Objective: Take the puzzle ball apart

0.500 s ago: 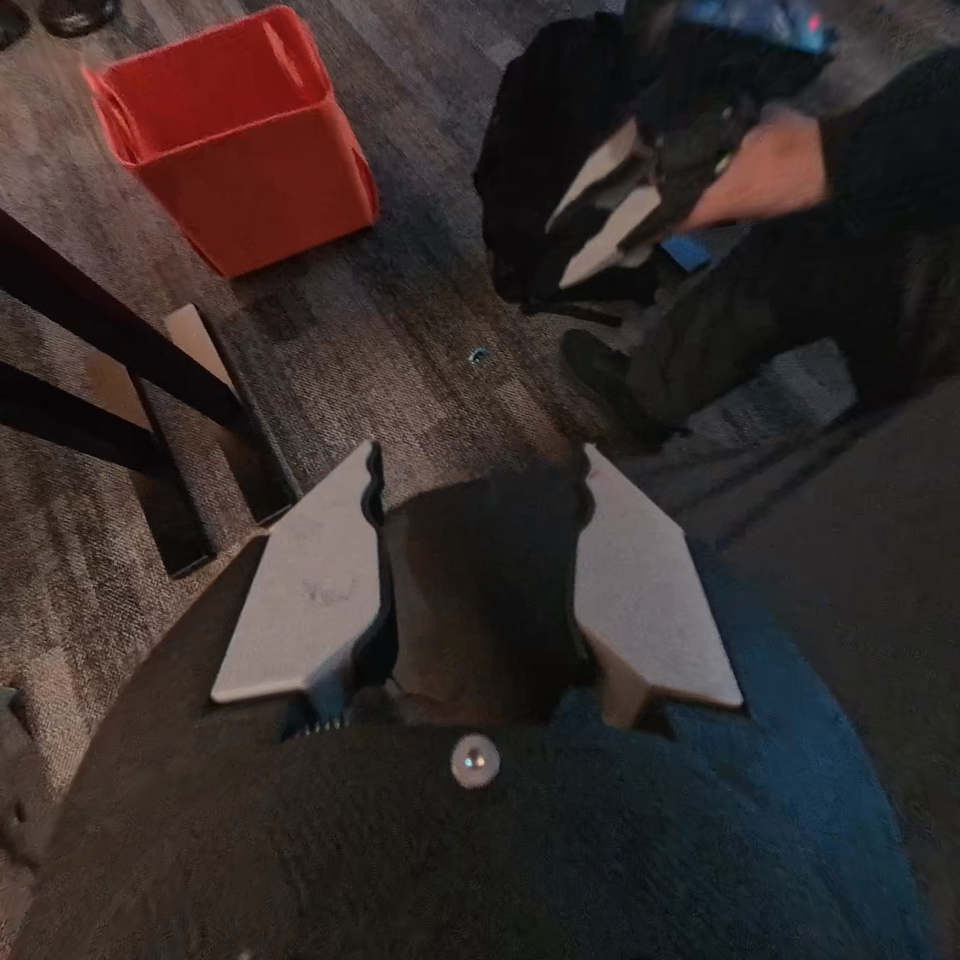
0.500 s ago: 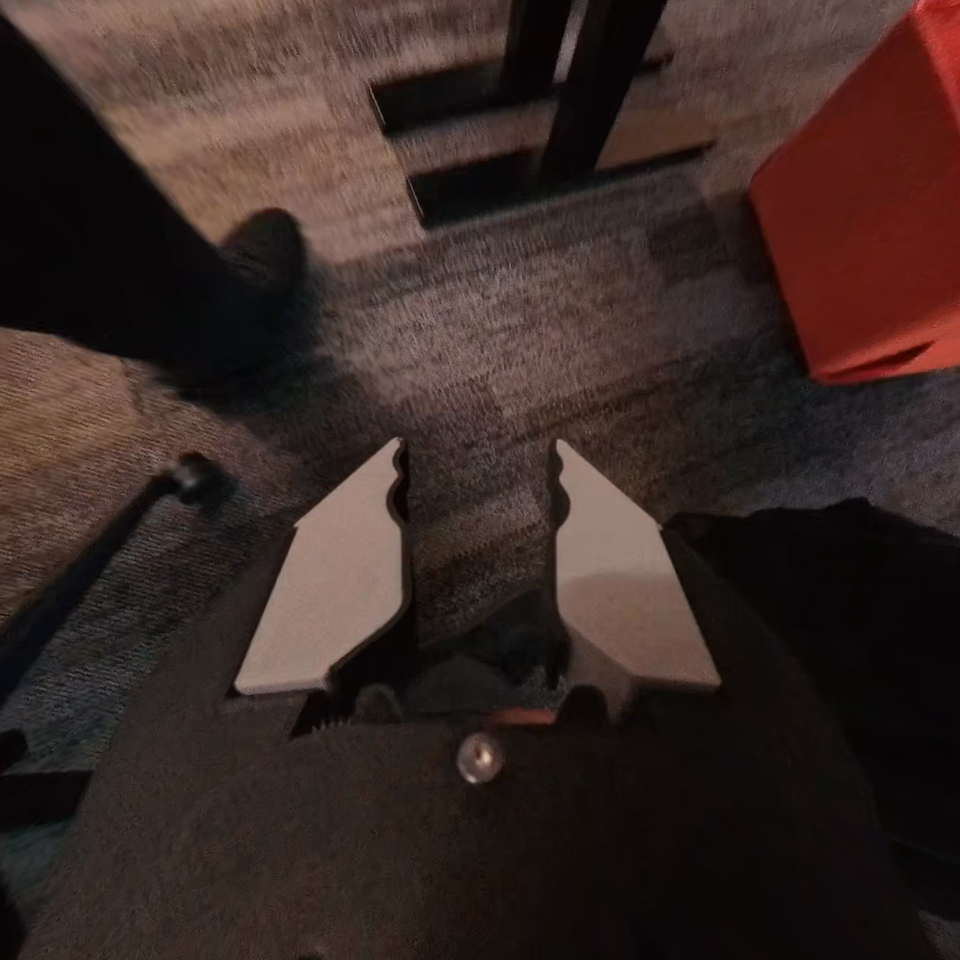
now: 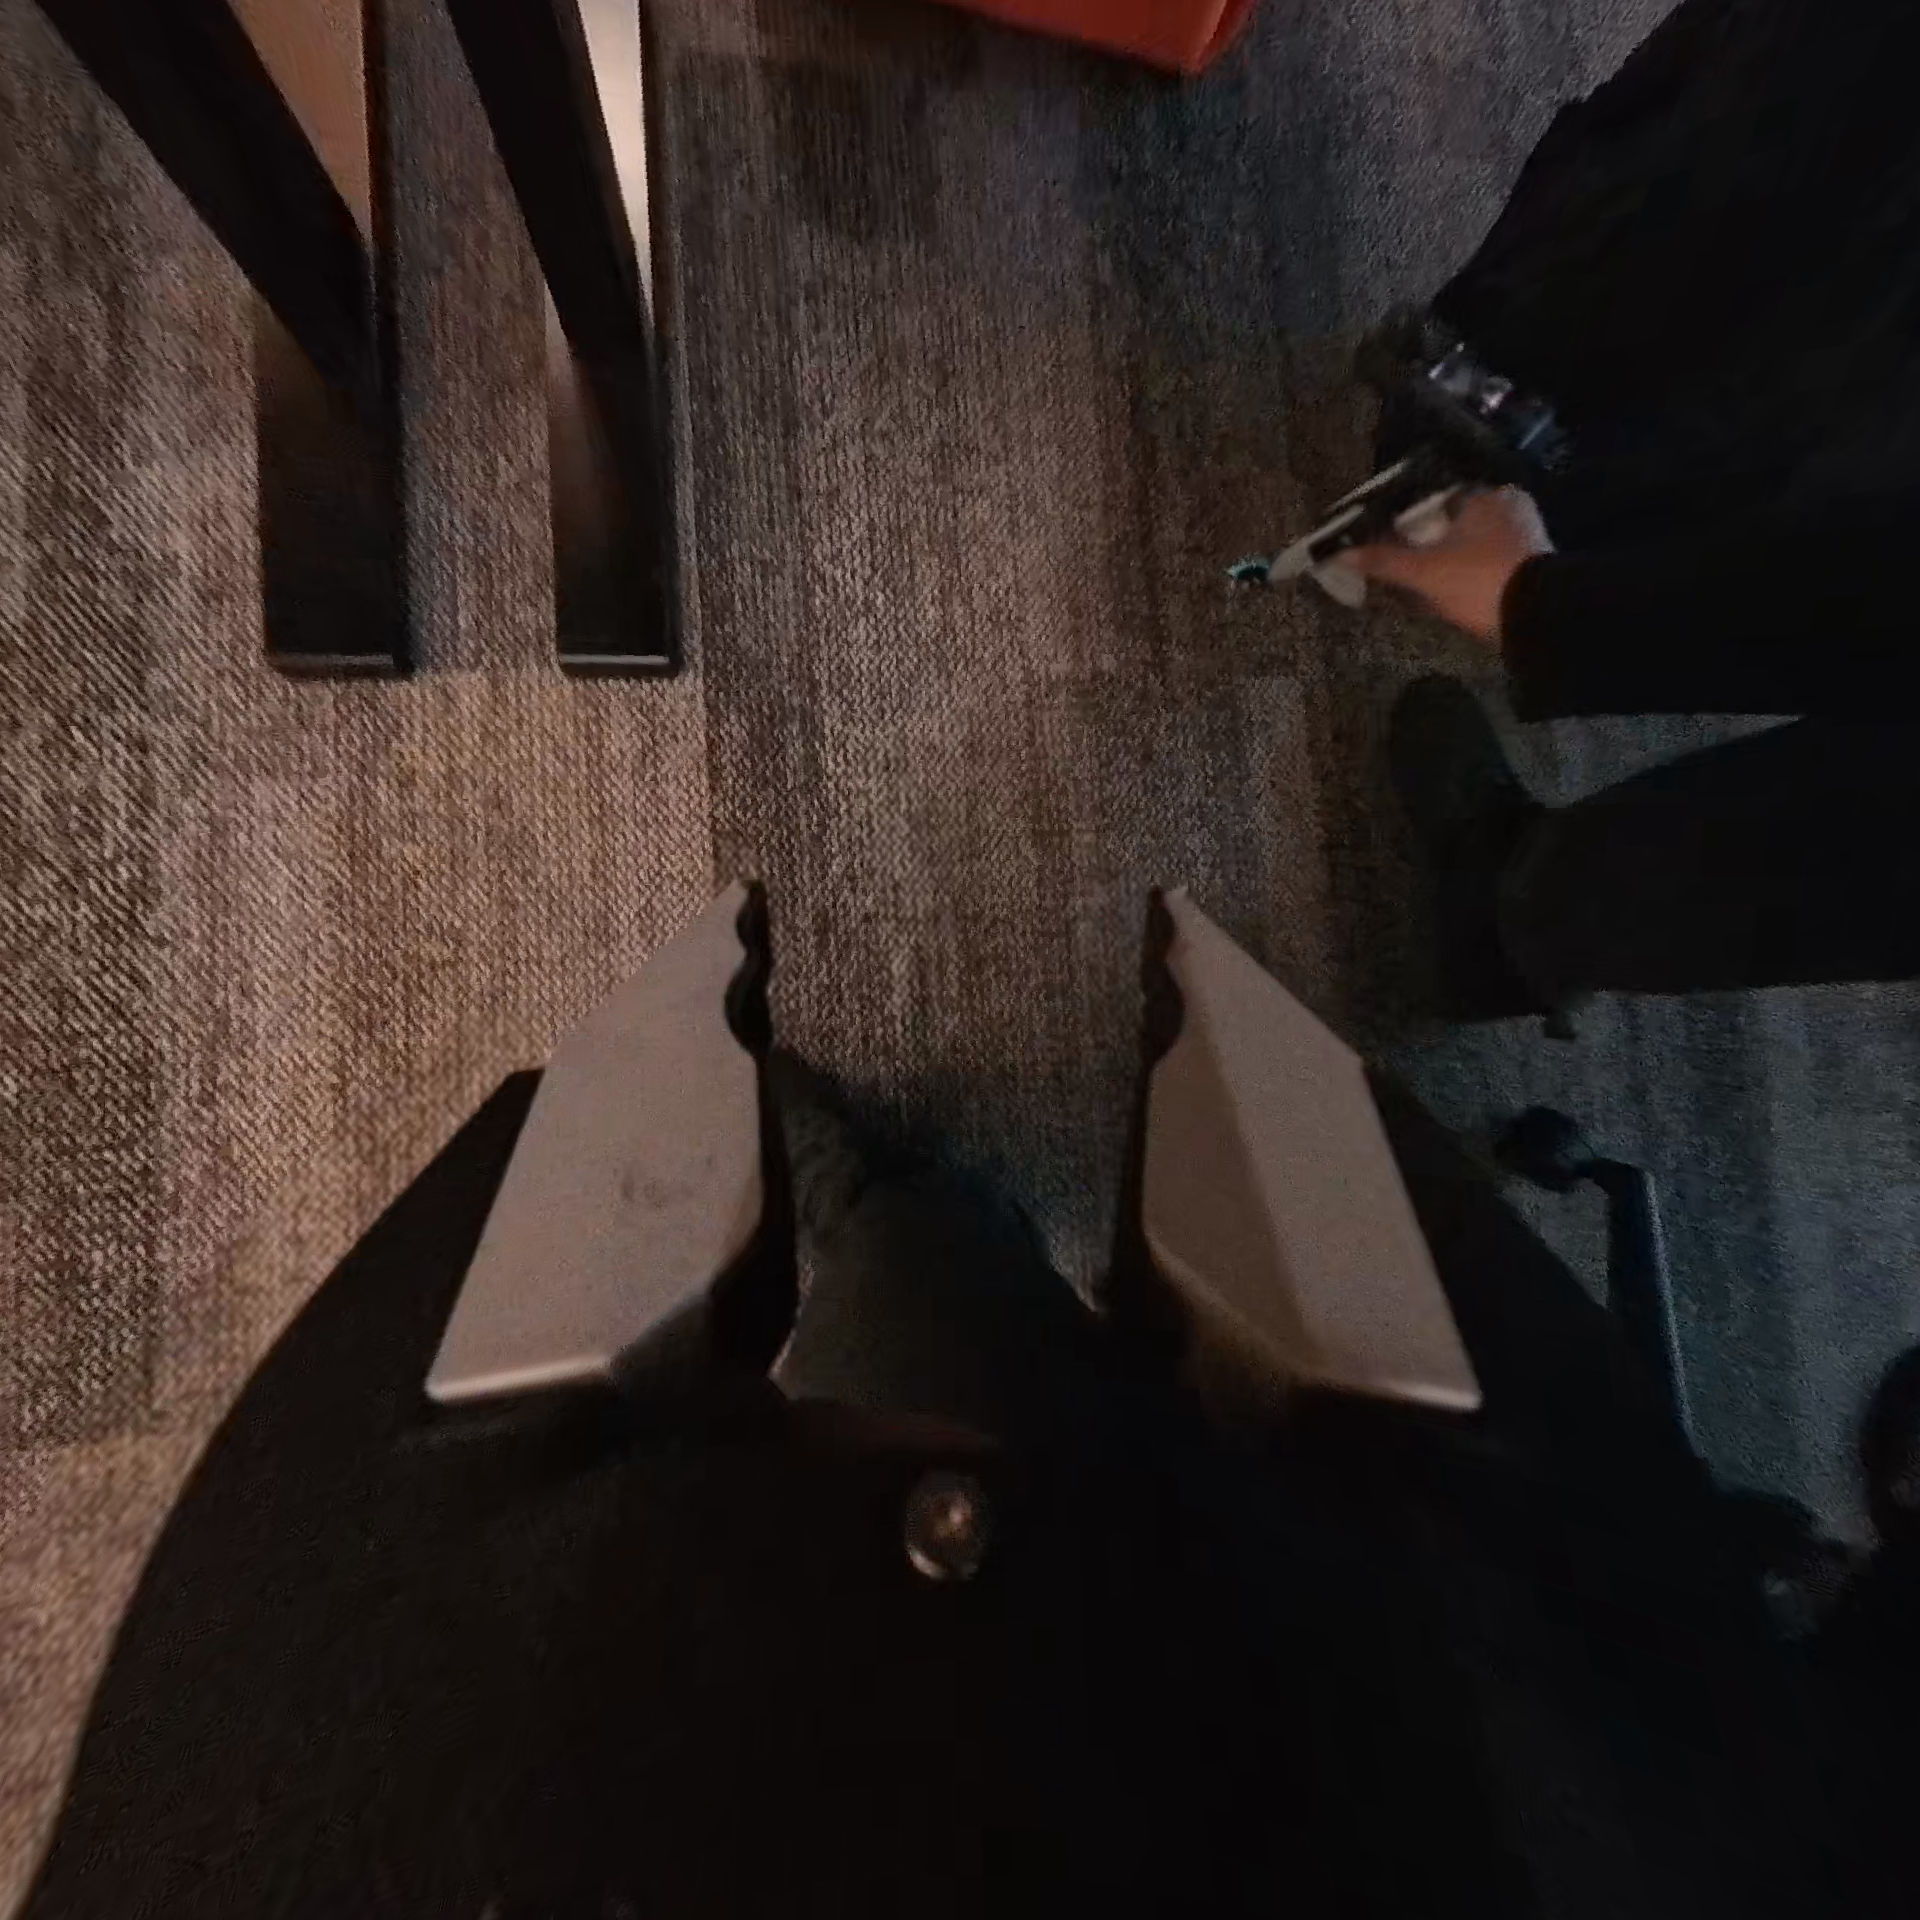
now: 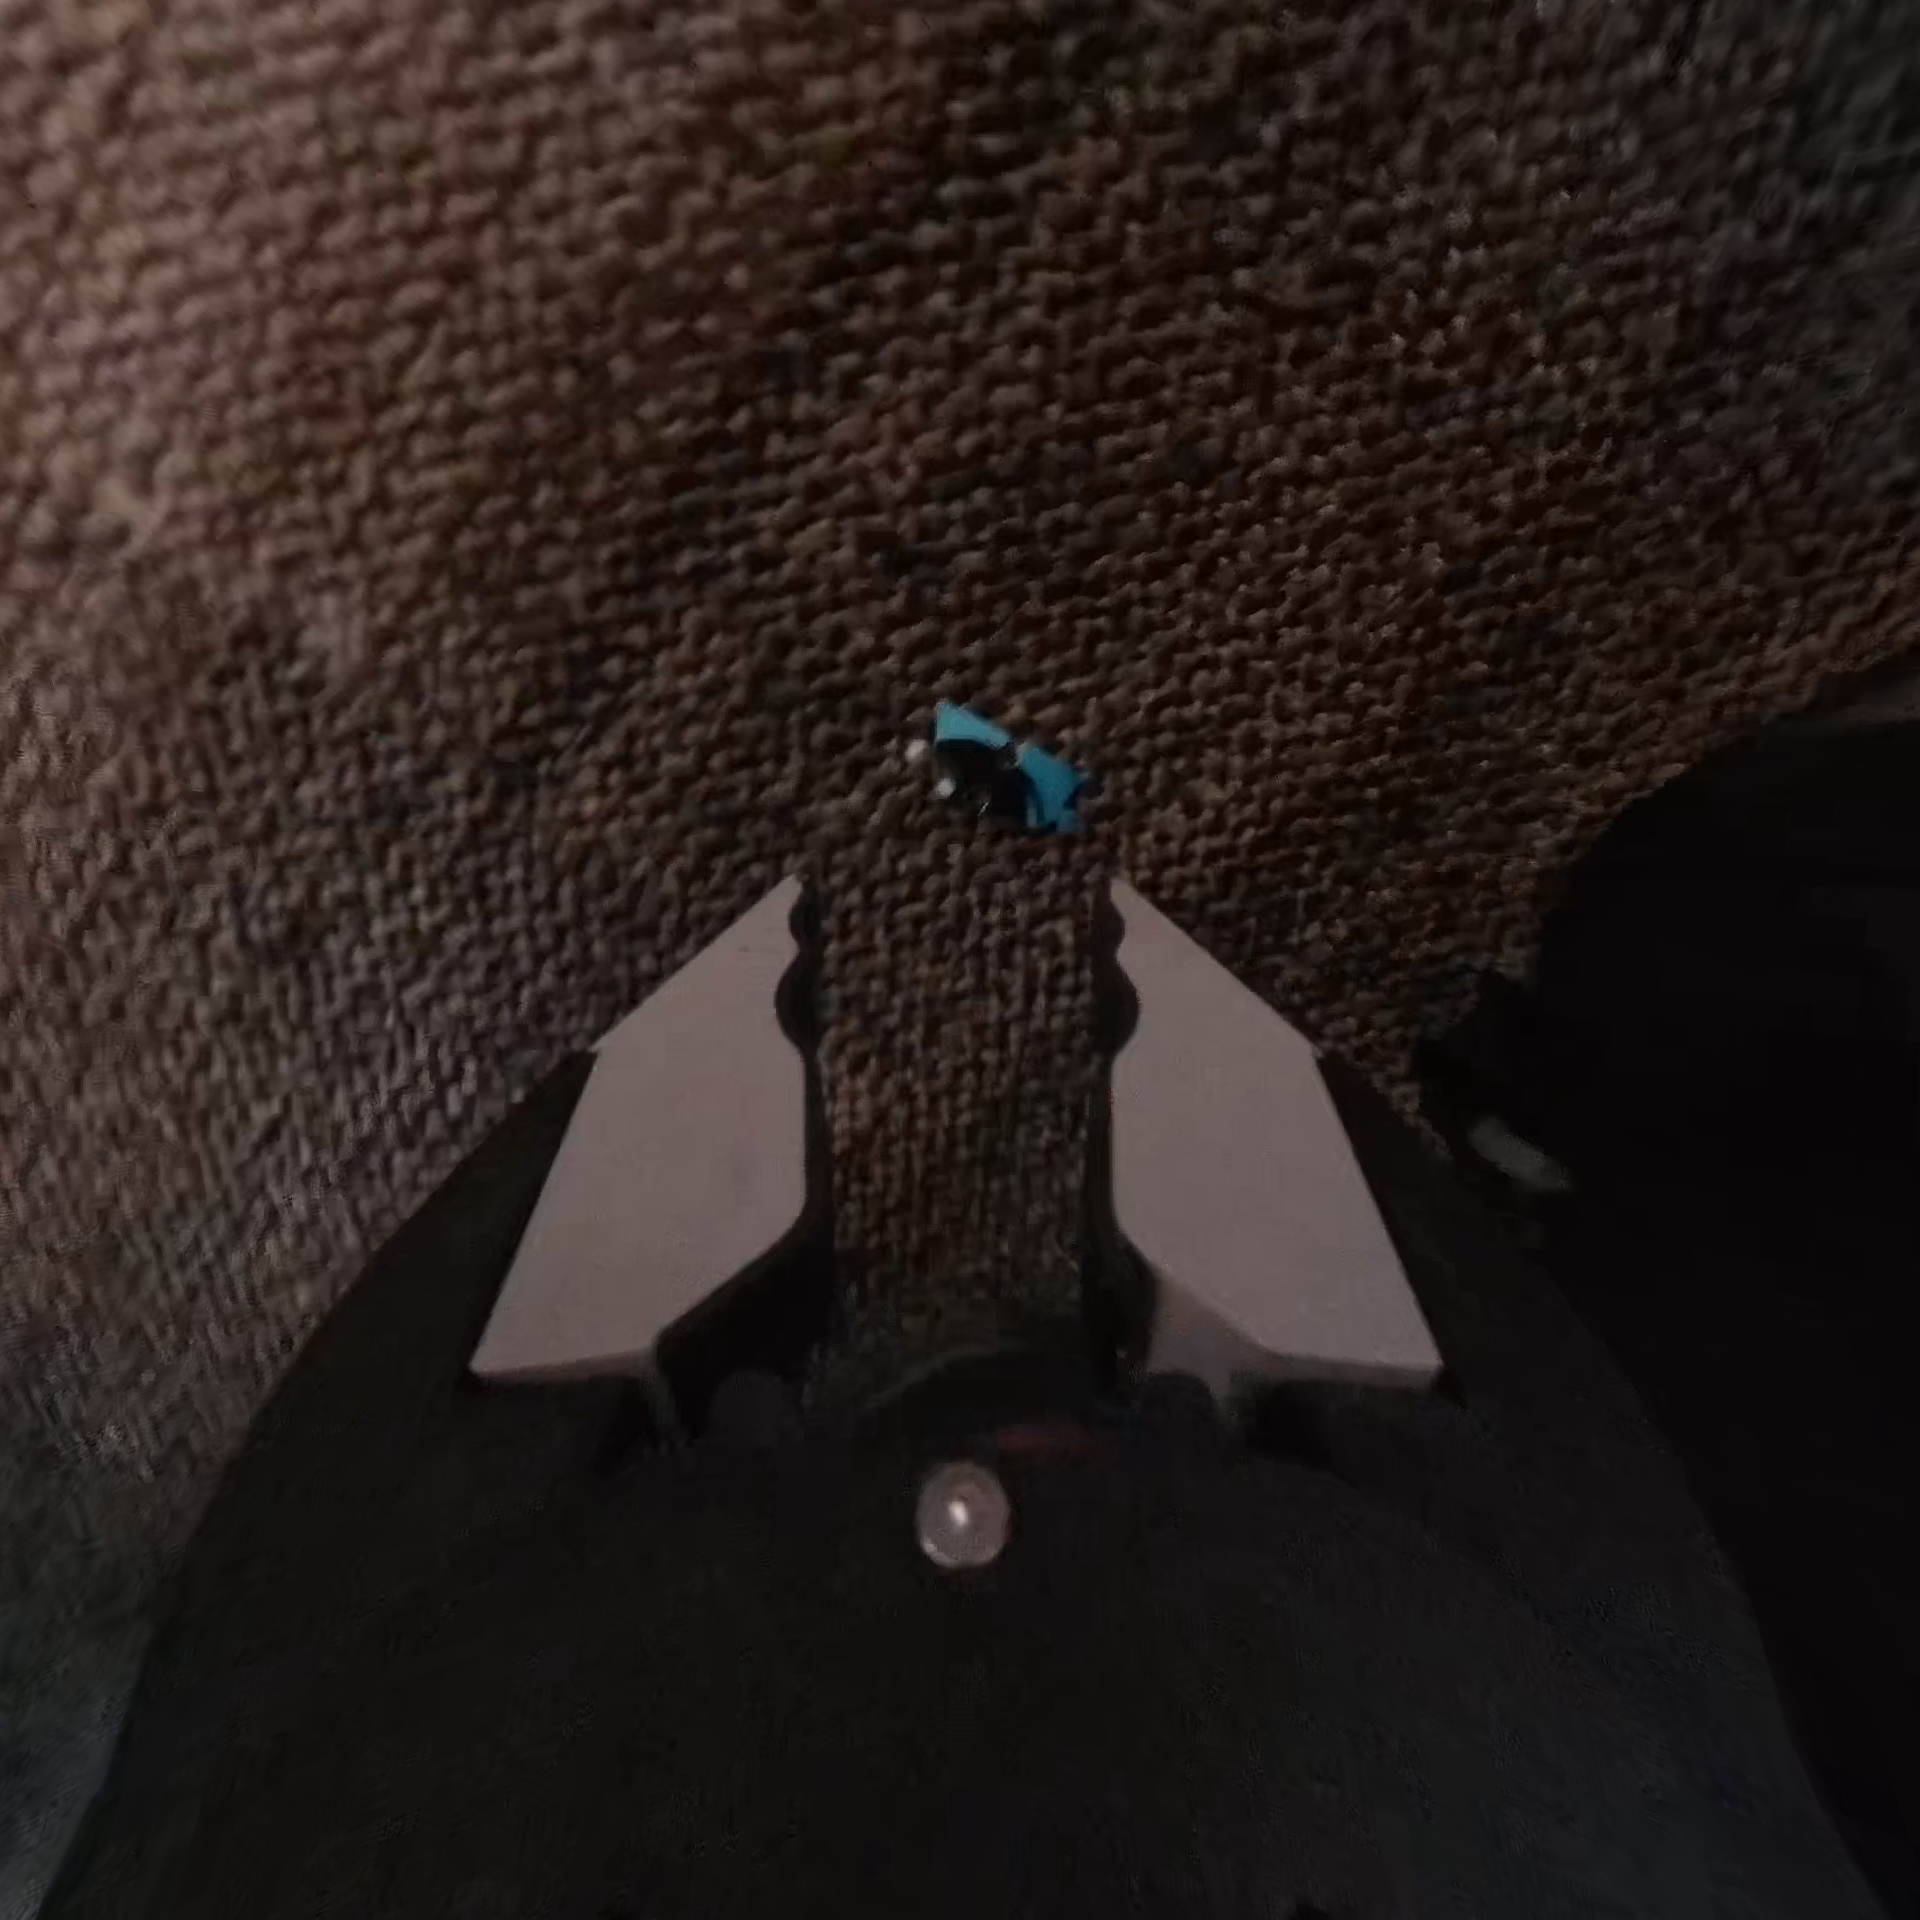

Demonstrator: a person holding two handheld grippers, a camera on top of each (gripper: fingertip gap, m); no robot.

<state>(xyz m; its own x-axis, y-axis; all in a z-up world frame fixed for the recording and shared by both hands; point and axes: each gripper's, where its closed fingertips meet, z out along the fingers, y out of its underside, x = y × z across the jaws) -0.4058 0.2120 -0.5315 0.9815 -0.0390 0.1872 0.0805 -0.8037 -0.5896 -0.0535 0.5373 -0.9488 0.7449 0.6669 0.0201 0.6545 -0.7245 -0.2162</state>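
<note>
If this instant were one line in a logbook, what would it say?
left gripper: open, empty, over carpet | right gripper: open, empty, just short of small blue and black object on carpet | black furniture legs beyond left gripper

Left gripper (image 3: 956,914): your jaws stand wide apart, bare, pointing down.
Right gripper (image 4: 956,904): jaws parted, nothing between, held low.

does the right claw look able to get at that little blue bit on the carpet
Probably yes. The right claw is open and empty, with the blue bit lying just past its tips on bare carpet, slightly right of centre. Nothing lies between them.
</note>
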